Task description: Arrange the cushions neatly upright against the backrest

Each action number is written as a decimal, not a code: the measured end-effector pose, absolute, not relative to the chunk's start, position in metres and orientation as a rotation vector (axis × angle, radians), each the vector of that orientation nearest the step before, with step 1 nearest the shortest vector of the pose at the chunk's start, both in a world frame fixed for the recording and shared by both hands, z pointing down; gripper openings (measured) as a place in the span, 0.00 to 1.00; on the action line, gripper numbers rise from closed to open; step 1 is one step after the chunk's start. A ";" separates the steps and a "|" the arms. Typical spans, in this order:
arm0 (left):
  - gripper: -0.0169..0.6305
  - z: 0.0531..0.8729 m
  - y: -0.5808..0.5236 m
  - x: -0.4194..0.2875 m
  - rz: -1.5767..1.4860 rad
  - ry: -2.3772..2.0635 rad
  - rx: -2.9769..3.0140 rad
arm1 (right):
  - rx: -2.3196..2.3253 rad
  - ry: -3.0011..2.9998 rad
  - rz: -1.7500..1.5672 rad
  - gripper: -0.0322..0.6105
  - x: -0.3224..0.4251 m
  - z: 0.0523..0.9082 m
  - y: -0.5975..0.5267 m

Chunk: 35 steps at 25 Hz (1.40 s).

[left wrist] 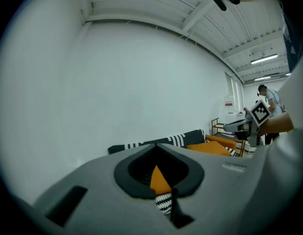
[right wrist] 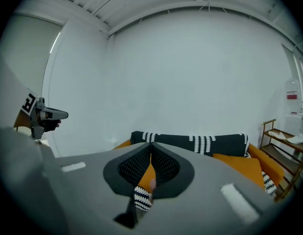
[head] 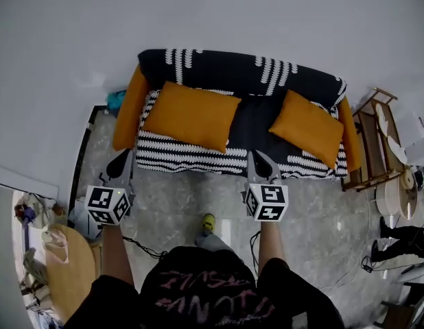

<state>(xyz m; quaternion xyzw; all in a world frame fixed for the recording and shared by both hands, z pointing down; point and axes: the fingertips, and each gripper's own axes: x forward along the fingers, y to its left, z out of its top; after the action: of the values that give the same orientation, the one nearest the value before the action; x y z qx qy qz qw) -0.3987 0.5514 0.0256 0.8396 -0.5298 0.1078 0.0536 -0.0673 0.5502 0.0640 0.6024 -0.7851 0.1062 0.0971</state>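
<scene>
The left tool (head: 120, 162) is hovering in front of the sofa (head: 191, 157), its jaws pressed together with nothing between them. At eleven o'clock from the person, the larger cushion (head: 191, 115) is lying across the seat, its far edge close to the backrest (head: 226, 70). From this steep angle it seems to be lying flat rather than propped up. The right tool (head: 257, 157) is likewise pressed together and empty, pointing at the seat's front edge. At one o'clock, the smaller cushion (head: 307, 127) is sitting skewed beside the right armrest (head: 349, 132). Both cushions are looking soft and light, and probably sagging if pinched by a corner. Gripping the middle of the near edge should be giving the steadiest lift for tipping each one upright.
</scene>
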 end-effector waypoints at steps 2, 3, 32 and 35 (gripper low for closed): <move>0.03 0.026 0.534 -0.394 0.340 -1.620 2.535 | 1.761 -2.334 0.328 0.07 -0.063 0.068 0.530; 0.03 0.027 0.526 -0.392 0.345 -1.623 2.528 | 1.755 -2.335 0.335 0.07 -0.059 0.069 0.520; 0.03 0.052 0.262 -0.399 0.387 -1.463 2.574 | 1.879 -2.196 0.469 0.07 -0.056 0.097 0.304; 0.03 0.073 0.223 -0.409 0.434 -1.408 2.564 | 1.908 -2.119 0.505 0.07 -0.060 0.110 0.278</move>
<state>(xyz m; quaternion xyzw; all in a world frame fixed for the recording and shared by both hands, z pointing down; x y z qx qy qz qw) -0.4089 0.2235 0.0733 0.8634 -0.4740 0.1461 0.0919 -0.0598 0.2777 0.1102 0.6538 -0.7263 0.1730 0.1227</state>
